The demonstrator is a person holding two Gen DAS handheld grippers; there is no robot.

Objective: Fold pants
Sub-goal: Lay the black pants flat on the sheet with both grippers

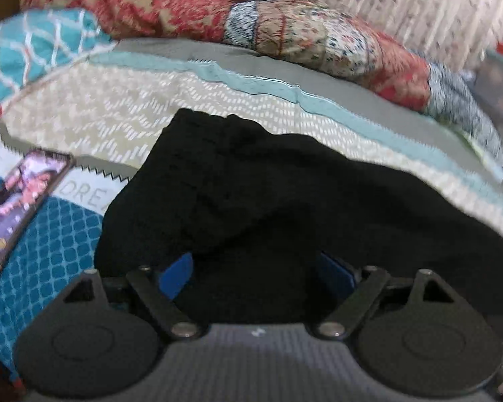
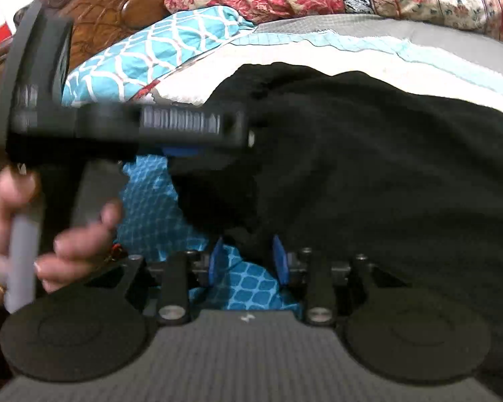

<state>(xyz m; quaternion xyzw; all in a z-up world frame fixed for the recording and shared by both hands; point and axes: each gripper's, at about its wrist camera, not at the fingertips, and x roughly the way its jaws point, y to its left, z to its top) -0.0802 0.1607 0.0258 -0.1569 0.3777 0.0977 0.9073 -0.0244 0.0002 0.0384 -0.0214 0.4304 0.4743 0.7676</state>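
In the left wrist view, the black pants are seen spread on the bedspread, where "DRE" is legible at nine o'clock, with the left gripper spread wide around a fold, unclamped. In the right wrist view, the right gripper is partly closed about the pants' edge; contact cannot be told.

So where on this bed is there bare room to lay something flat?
Free: the beige patterned bedspread between the black pants and the grey strip. Crowded: the framed picture at left and the red floral quilt behind.
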